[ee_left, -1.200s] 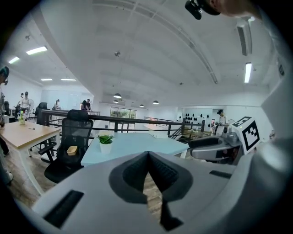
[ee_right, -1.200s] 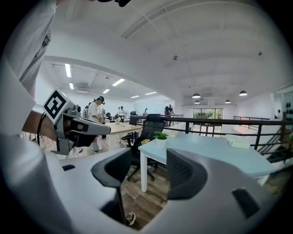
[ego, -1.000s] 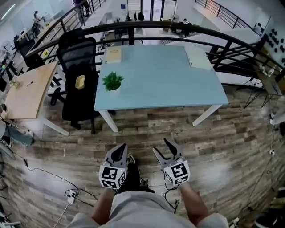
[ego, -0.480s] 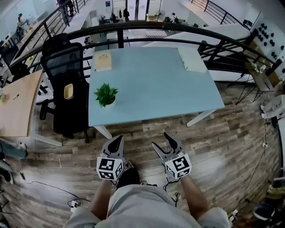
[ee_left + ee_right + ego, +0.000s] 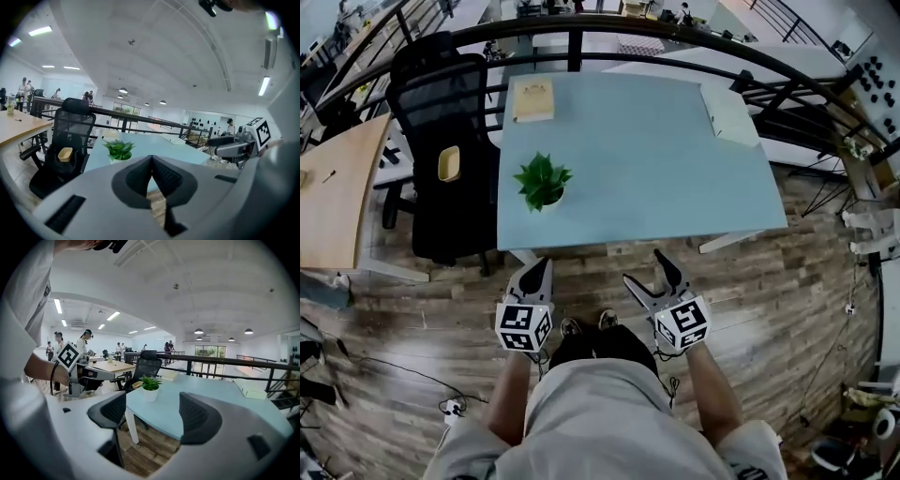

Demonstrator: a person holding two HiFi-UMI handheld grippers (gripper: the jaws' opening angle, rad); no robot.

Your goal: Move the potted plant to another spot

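Note:
A small green potted plant (image 5: 542, 181) in a white pot stands near the front left corner of the light blue table (image 5: 656, 159). Both grippers hover over the wooden floor just short of the table's front edge, apart from the plant. My left gripper (image 5: 542, 267) is shut, its jaws meeting with nothing between them (image 5: 151, 161); the plant (image 5: 119, 150) shows beyond it. My right gripper (image 5: 645, 270) is open and its jaws are opening, empty (image 5: 152, 411). The plant (image 5: 150, 385) sits ahead and slightly left of it on the table.
A black office chair (image 5: 445, 150) with a yellow bowl (image 5: 448, 163) on its seat stands left of the table. A wooden desk (image 5: 337, 187) is farther left. A tan book (image 5: 532, 98) and a white box (image 5: 729, 114) lie at the table's back. A black railing (image 5: 675, 56) runs behind.
The table has come closer as the person stepped toward it. Both grippers now sit near its front edge. The right jaws stand wider than before.

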